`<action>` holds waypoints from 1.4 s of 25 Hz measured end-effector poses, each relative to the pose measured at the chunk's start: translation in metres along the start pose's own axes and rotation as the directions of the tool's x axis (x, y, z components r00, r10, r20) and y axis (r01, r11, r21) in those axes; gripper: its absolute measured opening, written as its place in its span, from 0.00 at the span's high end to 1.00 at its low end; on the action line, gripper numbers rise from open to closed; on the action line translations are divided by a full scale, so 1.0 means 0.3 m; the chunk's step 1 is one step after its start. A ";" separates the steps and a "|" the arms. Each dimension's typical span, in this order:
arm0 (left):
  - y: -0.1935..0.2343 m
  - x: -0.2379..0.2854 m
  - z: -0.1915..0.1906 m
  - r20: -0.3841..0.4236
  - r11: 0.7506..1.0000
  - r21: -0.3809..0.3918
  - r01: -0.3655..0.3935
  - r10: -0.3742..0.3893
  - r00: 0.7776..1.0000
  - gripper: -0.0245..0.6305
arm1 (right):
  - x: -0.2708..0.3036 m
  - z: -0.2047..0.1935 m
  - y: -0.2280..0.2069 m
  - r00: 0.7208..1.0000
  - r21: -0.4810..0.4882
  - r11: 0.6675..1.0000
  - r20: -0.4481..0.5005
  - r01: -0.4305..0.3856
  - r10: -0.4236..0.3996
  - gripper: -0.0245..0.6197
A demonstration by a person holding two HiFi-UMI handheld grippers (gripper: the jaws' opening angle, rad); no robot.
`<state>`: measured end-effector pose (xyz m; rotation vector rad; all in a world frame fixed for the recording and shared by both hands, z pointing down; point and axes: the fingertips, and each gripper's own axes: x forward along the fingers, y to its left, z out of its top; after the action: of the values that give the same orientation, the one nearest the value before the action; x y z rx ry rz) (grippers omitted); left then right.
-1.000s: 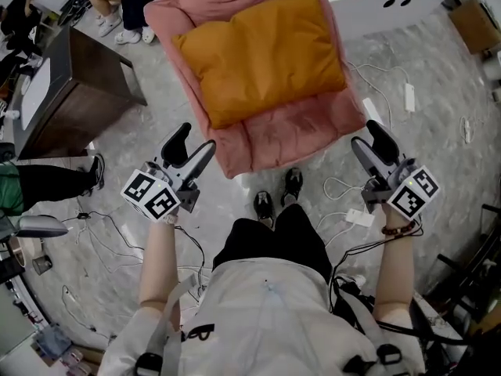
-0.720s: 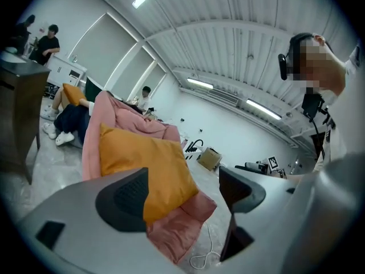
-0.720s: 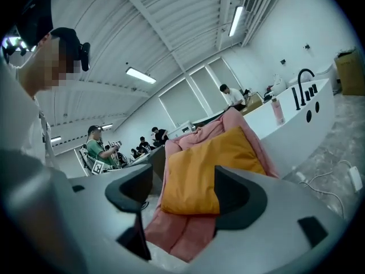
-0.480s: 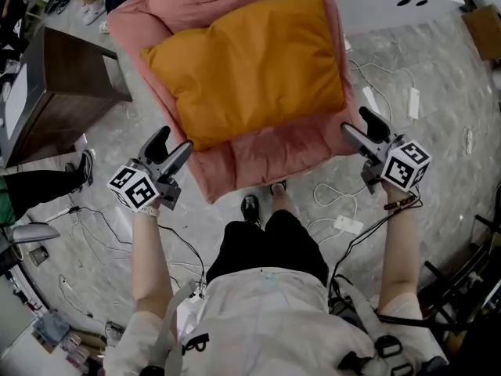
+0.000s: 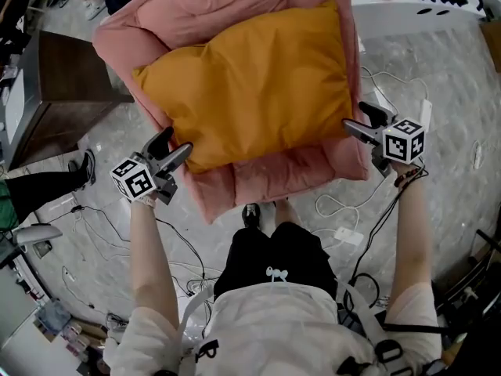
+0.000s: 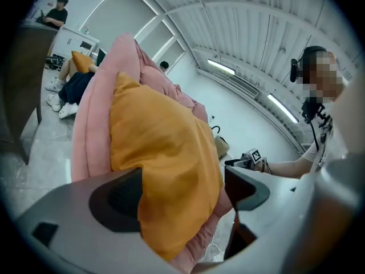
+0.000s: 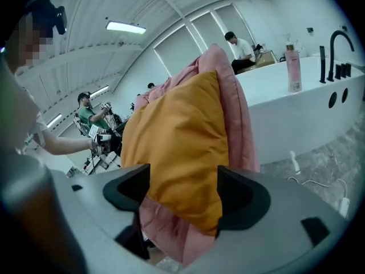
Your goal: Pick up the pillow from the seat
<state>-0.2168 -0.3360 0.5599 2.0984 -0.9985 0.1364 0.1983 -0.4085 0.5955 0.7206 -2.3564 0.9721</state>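
Observation:
A big orange pillow [image 5: 243, 84] lies on the pink padded seat [image 5: 266, 175]. My left gripper [image 5: 174, 146] is at the pillow's front left corner, by the seat's edge. Its jaws are opening, and the pillow [image 6: 165, 170] shows between them without the pads [image 6: 122, 198] pressing it. At the pillow's right front corner my right gripper [image 5: 358, 117] stands open. In the right gripper view the pillow [image 7: 177, 153] and the pink seat [image 7: 236, 119] fill the gap of that gripper [image 7: 182, 196]. In the left gripper view, that gripper [image 6: 182, 193] frames the pillow's corner.
A dark wooden table [image 5: 55, 92] stands left of the seat. A white counter [image 5: 407, 14] with a pink bottle [image 7: 293, 67] and a black faucet [image 7: 333, 44] is at the back right. Cables [image 5: 344, 210] lie on the floor near my shoes [image 5: 250, 214]. People sit in the background.
Both grippers have moved forward from in front of the seat to either side of the pillow's front corners. Their jaws stand wider. The seat fills more of the head view.

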 end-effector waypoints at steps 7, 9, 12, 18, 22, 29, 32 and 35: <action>0.048 0.073 -0.029 -0.054 0.994 -0.076 0.084 -0.088 0.995 0.29 | 0.107 -0.054 -0.132 0.988 0.044 0.997 -0.137 -0.063 0.069 0.42; 0.052 0.076 -0.029 -0.073 0.991 -0.079 0.105 -0.110 0.991 0.29 | 0.126 -0.066 -0.161 0.982 0.068 0.994 -0.161 -0.088 0.098 0.42; 0.050 0.059 -0.020 -0.107 0.988 -0.073 0.133 -0.141 0.984 0.29 | 0.137 -0.069 -0.173 0.971 0.121 0.980 -0.165 -0.157 0.176 0.42; 0.127 -0.023 -0.068 -0.185 0.993 -0.096 0.065 -0.082 0.979 0.24 | 0.177 -0.072 -0.163 0.946 0.147 0.961 -0.197 -0.233 0.259 0.42; 0.185 0.022 -0.132 -0.197 0.986 -0.157 0.048 -0.079 0.977 0.21 | 0.199 -0.075 -0.167 0.936 0.156 0.954 -0.207 -0.255 0.283 0.41; 0.229 0.109 -0.137 -0.193 0.989 -0.137 0.055 -0.081 0.978 0.21 | 0.240 -0.075 -0.150 0.907 0.169 0.934 -0.236 -0.315 0.349 0.40; 0.184 0.154 -0.127 -0.204 0.991 -0.117 0.060 -0.083 0.975 0.19 | 0.270 -0.066 -0.107 0.891 0.161 0.921 -0.241 -0.355 0.385 0.39; 0.156 0.174 -0.121 -0.163 0.995 -0.098 0.036 -0.052 0.985 0.19 | 0.271 -0.068 -0.080 0.880 0.113 0.922 -0.275 -0.371 0.388 0.39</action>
<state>-0.2055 -0.3602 0.6341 1.9862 -0.8428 0.2324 0.1577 -0.4308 0.6694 0.1098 -2.2488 1.2190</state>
